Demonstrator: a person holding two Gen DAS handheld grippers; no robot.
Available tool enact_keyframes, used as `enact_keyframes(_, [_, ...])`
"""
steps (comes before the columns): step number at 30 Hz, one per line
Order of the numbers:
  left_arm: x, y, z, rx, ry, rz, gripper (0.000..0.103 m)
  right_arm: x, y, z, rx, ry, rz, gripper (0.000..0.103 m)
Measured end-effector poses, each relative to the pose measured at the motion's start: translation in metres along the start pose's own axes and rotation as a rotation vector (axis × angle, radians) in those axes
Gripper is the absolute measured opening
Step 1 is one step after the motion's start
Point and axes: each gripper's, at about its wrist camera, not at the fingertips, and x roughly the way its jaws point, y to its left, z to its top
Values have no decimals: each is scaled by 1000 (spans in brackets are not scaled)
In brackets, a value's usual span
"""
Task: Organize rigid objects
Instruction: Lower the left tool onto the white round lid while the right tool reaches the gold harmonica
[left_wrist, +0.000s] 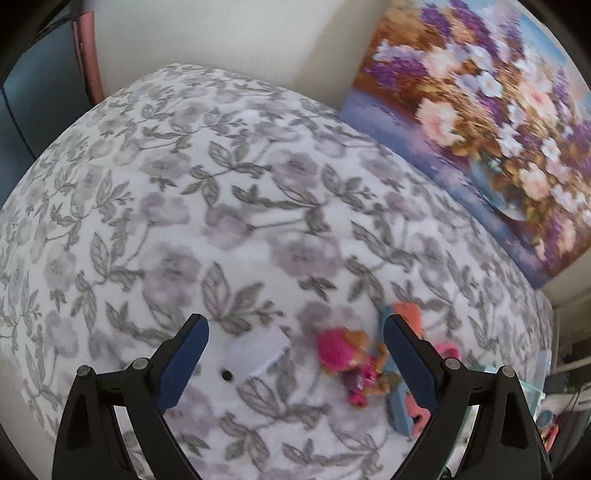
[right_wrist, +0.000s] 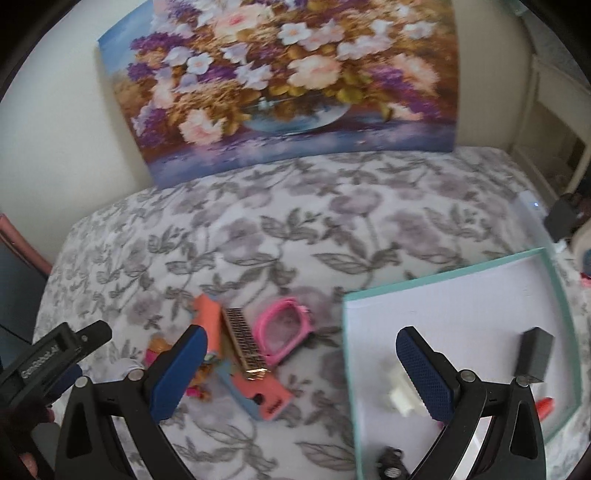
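Left gripper (left_wrist: 295, 354): jaws spread, nothing held.
Right gripper (right_wrist: 301, 365): jaws spread, nothing held.
Risk: pink doll (left_wrist: 341, 350) could be nudged off the soft bedspread (left_wrist: 221, 184) near the box (right_wrist: 443, 277).

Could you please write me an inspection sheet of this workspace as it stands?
Surface: floral grey-and-white cloth.
Job's things: teal-rimmed box holding a black block, a white piece and a small black item; outside it, pink glasses, harmonica, orange case and pink doll.
Clutter: white paper scrap.
Grippers: left gripper and right gripper both open, empty.
Cables: nothing seen.
Surroundings: flower painting against the wall.
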Motion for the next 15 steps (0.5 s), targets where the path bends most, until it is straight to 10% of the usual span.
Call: enact_keyframes(15, [38, 39, 8, -64, 122, -7, 96, 31, 35, -3, -112, 41, 66, 103])
